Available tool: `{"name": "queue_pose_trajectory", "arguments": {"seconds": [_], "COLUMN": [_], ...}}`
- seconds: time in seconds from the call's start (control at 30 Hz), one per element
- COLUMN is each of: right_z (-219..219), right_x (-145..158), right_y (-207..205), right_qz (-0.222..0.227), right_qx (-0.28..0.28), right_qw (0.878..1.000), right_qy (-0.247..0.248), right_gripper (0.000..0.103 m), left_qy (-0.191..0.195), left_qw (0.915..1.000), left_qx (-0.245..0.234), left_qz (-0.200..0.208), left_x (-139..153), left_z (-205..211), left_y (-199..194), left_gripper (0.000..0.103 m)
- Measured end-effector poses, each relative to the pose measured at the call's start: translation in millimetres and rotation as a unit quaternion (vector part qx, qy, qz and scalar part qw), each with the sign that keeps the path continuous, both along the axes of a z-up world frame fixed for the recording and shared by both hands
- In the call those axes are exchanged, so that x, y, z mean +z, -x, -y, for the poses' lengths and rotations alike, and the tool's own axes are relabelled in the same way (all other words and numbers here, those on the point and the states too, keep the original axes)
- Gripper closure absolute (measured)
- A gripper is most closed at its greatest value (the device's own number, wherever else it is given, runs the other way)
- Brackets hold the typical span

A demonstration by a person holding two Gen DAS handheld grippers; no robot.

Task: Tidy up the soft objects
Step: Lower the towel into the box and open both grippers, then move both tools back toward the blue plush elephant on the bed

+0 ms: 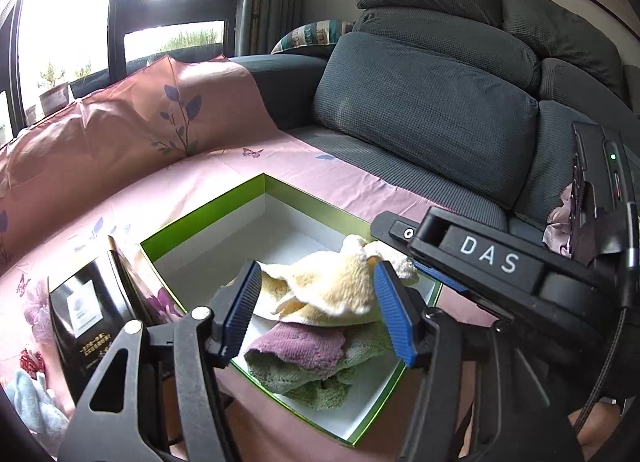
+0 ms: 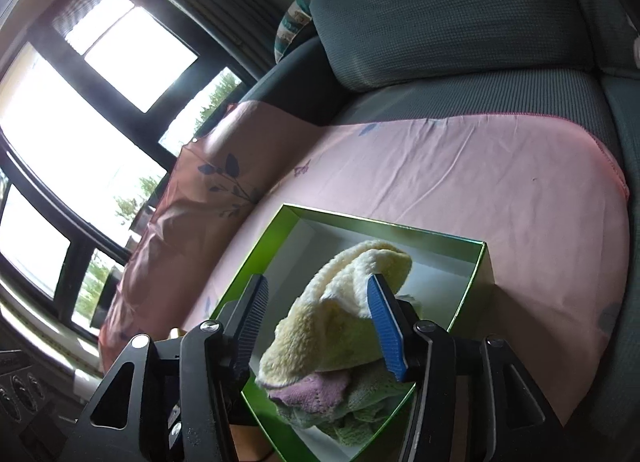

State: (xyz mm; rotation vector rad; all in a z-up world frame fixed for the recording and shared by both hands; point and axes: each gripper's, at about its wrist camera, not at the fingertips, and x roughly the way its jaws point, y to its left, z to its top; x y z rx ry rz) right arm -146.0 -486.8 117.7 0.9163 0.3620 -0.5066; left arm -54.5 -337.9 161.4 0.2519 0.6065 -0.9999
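Observation:
A green box with a white inside (image 1: 208,217) (image 2: 288,221) sits on a pink sheet. In it lies a pile of soft cloths: a cream fleece cloth (image 1: 332,282) (image 2: 332,326) on top, a purple one (image 1: 304,346) (image 2: 308,388) under it, and a pale green one (image 1: 320,382) (image 2: 360,418) at the bottom. My left gripper (image 1: 316,308) hovers open over the pile, with the cream cloth between its blue pads but not pinched. My right gripper (image 2: 318,326) is open too, straddling the cream cloth's raised fold. Its black housing marked DAS (image 1: 488,258) reaches in from the right.
A black pouch (image 1: 86,314) stands just left of the box, with a light blue cloth (image 1: 28,402) beyond it. The pink floral sheet (image 1: 160,165) covers a grey sofa (image 1: 424,93). A mauve cloth (image 1: 560,217) lies at the right. Windows are at the left.

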Motion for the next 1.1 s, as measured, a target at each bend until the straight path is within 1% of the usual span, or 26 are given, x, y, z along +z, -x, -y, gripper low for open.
{"name": "queue_pose_trajectory", "arguments": {"seconds": [0.03,0.07,0.1,0.17,0.23,0.3,0.33,0.37,0.47,0.57,0.63,0.67,0.73,0.83,0.97,1.03,1.1], "right_z": [-1,-3,-5,-9,-14,-19,-21,-24,-34,-44,-51,-54,-63,-76,-91,-99,-104], "right_x": [2,3,5,7,10,10,11,12,13,15,18,20,25,33,41,43,46], "right_y": [2,4,6,7,6,8,8,9,8,6,2,0,-2,-6,-11,-13,-14], "right_qz": [0.007,0.013,0.018,0.022,0.024,0.027,0.029,0.032,0.038,0.050,0.048,0.046,0.040,0.032,0.032,0.035,0.041], "right_qx": [-0.001,-0.004,-0.007,-0.006,-0.003,-0.005,-0.007,-0.008,-0.003,0.002,0.015,0.020,0.025,0.028,0.051,0.062,0.072], "right_qw": [1.000,1.000,1.000,1.000,1.000,1.000,0.999,0.999,0.999,0.998,0.998,0.998,0.997,0.994,0.990,0.988,0.986], "right_qy": [0.002,0.001,0.000,0.003,0.008,0.011,0.013,0.015,0.023,0.027,0.035,0.044,0.067,0.098,0.128,0.137,0.146], "right_gripper": [0.042,0.039,0.035,0.031,0.028,0.018,0.017,0.016,0.015,0.013,0.010,0.010,0.009,0.009,0.009,0.009,0.009], "left_qy": [0.000,0.001,0.003,0.005,0.003,-0.002,-0.002,-0.001,0.008,0.020,0.026,0.028,0.026,0.011,0.001,0.008,0.017], "left_qw": [1.0000,0.9999,0.9997,0.9993,0.9987,0.9980,0.9979,0.9977,0.9975,0.9971,0.9965,0.9959,0.9938,0.9903,0.9810,0.9748,0.9700], "left_qx": [0.002,0.002,0.002,0.001,0.010,0.021,0.025,0.029,0.045,0.055,0.063,0.069,0.089,0.119,0.180,0.215,0.240], "left_qz": [0.007,0.014,0.023,0.038,0.051,0.059,0.060,0.061,0.054,0.048,0.048,0.051,0.061,0.071,0.072,0.061,0.035], "left_x": [4,7,10,14,18,20,21,22,27,31,33,33,33,28,17,8,-3], "left_z": [-3,-8,-12,-21,-29,-38,-44,-51,-72,-93,-108,-115,-130,-153,-184,-203,-219], "left_y": [3,6,9,15,17,18,18,18,18,20,22,24,27,27,18,12,4], "left_gripper": [0.037,0.032,0.030,0.027,0.025,0.025,0.025,0.024,0.015,0.013,0.010,0.007,0.002,0.001,0.001,0.001,0.001]}}
